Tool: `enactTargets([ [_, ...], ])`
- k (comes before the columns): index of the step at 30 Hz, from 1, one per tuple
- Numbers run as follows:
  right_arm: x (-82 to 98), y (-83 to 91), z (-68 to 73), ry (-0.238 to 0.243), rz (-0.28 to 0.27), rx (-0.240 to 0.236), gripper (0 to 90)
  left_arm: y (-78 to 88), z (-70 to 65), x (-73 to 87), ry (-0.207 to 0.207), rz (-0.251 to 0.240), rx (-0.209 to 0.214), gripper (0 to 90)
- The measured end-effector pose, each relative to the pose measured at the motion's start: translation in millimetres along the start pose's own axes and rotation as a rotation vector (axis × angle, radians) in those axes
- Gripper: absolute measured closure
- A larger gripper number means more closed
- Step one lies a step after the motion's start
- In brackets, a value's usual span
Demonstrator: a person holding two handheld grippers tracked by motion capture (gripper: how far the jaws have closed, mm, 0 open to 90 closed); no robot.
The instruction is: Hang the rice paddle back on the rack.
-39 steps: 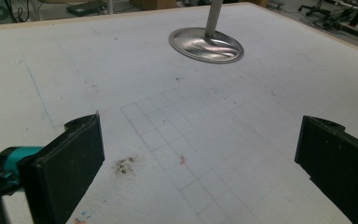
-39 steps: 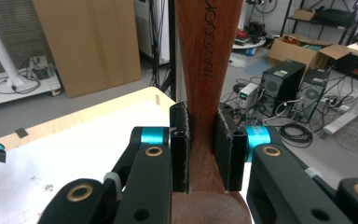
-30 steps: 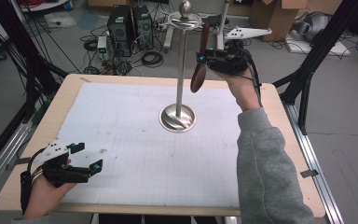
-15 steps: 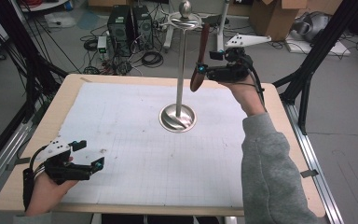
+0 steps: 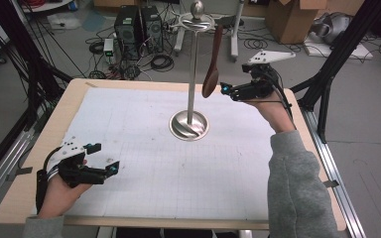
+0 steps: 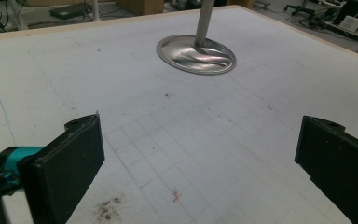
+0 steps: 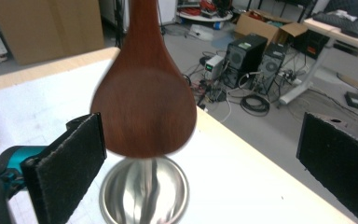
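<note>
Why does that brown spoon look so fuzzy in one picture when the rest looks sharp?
In the right gripper view the wooden spoon hangs very near the lens, so its edges smear, while the computers behind stay fairly crisp; in the high view the same spoon reads cleanly; in the left gripper view the stand's metal base throws soft glare, and the claw pads look slightly soft.

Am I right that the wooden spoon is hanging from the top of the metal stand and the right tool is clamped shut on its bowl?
Not quite. The wooden spoon does hang from the top of the metal stand, but the right tool is open, not clamped on the bowl. The right gripper view shows its jaws wide apart with the spoon bowl hanging free between them.
</note>
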State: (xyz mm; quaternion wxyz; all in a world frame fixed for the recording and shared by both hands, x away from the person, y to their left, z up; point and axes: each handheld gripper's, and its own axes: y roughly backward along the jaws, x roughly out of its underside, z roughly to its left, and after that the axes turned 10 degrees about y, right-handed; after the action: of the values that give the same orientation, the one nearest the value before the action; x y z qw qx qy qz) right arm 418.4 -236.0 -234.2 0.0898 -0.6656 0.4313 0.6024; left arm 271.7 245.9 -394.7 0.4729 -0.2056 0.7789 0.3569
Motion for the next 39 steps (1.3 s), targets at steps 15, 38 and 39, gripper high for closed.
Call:
enactTargets([
  [15,40.7,13.2,-5.9,-0.009,0.028,0.014,0.0,-7.4,4.6,-7.5,0.004,-0.018,0.009,1.8],
  [38,89.5,25.0,6.2,-0.118,-0.006,-0.004,0.0,-27.9,10.8,-20.6,0.013,-0.035,0.031,1.7],
  [39,91.8,26.3,6.7,-0.121,-0.006,-0.003,0.0,-28.9,10.6,-20.9,0.014,-0.034,0.032,1.7],
])
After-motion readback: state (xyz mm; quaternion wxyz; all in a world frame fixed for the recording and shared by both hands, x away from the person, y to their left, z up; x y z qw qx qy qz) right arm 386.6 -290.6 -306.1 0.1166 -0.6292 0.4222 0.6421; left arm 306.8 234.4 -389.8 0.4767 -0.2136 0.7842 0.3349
